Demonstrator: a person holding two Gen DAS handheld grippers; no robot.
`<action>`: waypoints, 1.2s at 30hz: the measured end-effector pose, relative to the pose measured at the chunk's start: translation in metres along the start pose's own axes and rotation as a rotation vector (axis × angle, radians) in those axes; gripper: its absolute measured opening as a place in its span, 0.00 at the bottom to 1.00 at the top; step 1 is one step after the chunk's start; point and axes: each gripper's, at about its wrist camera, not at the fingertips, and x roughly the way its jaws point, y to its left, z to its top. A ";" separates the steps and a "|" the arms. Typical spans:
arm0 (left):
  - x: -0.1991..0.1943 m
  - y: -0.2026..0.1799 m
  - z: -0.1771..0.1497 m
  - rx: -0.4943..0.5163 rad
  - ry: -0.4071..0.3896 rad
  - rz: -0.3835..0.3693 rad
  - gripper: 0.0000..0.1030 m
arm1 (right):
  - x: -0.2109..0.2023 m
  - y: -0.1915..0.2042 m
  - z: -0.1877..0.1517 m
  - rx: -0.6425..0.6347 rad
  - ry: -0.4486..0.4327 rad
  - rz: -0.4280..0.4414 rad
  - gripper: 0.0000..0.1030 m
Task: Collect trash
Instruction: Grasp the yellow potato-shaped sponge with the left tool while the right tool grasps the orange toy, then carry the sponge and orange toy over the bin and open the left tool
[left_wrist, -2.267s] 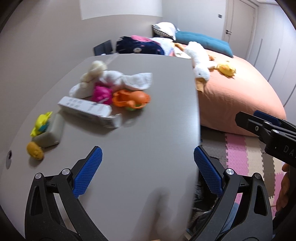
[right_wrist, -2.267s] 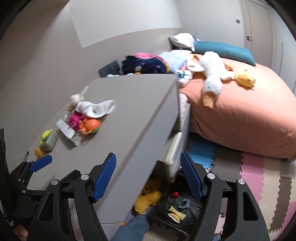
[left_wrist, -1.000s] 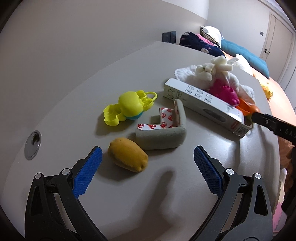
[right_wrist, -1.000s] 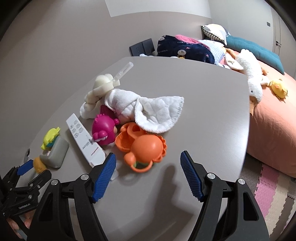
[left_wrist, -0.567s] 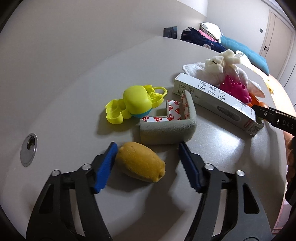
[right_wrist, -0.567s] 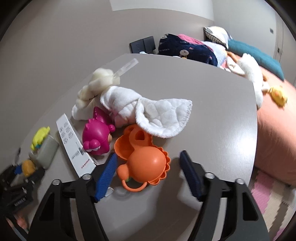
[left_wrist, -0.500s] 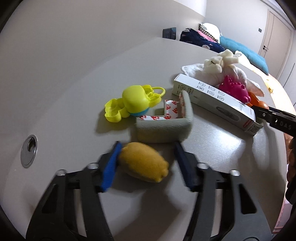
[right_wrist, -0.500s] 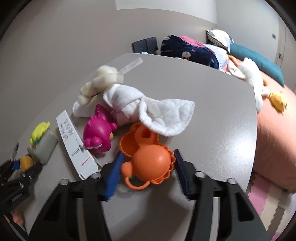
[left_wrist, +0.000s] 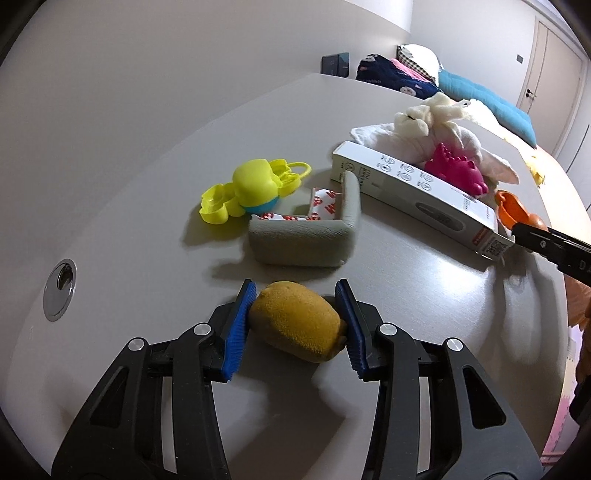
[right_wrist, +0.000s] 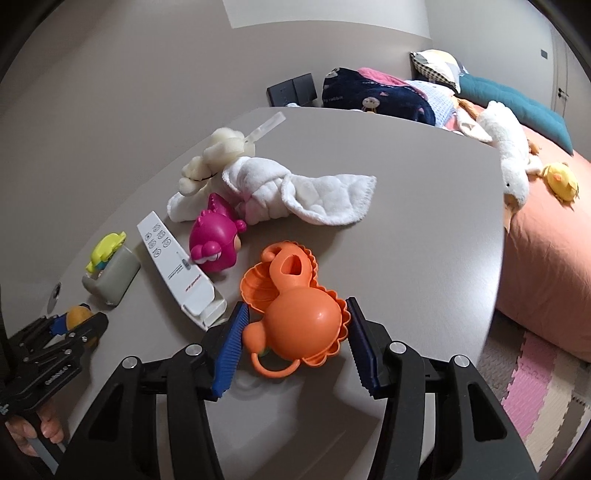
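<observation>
We are at the grasping step, with both tongs closed onto items on the grey tabletop (left_wrist: 155, 206). Our left gripper (left_wrist: 297, 325) has its blue pads pressed against either side of the fuzzy mustard-yellow lemon-shaped object (left_wrist: 297, 326), jaws a little under half open around it, and it sits on the table at the six o'clock edge of the left wrist view. Our right gripper (right_wrist: 295, 332) stands about half open with the orange plastic lion-shaped bath toy (right_wrist: 295, 314) between its pads — the left pad touches the toy's snout and the right pad its frilled mane, so we judge it gripped. At twelve o'clock from the lemon lies the grey L-shaped foam corner guard (left_wrist: 306, 240) with red-printed backing, and beyond it, towards eleven o'clock, the yellow plastic bath toy (left_wrist: 251, 184); the long white cardboard box (left_wrist: 413, 184) runs off towards two o'clock, with the magenta plastic monster toy (right_wrist: 216, 240) and white quilted cloth (right_wrist: 306, 195) behind it. The next move, as we judge it, calls for lifting both pieces clear without knocking the guard or the box, then carrying them to wherever the trash goes — no bin is visible now. Against the frame a second earlier, both jaws were spread wide with nothing between them, the lemon lying free ahead of the left pads; now each pair has narrowed onto its object.
</observation>
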 end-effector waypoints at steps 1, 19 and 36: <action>-0.002 -0.002 -0.001 -0.008 -0.001 0.000 0.43 | -0.004 -0.002 -0.002 0.010 -0.004 0.003 0.53; -0.057 -0.075 -0.011 0.063 -0.089 -0.084 0.43 | -0.076 -0.030 -0.026 0.044 -0.087 0.024 0.53; -0.078 -0.160 -0.027 0.197 -0.121 -0.166 0.43 | -0.133 -0.082 -0.060 0.108 -0.159 -0.022 0.53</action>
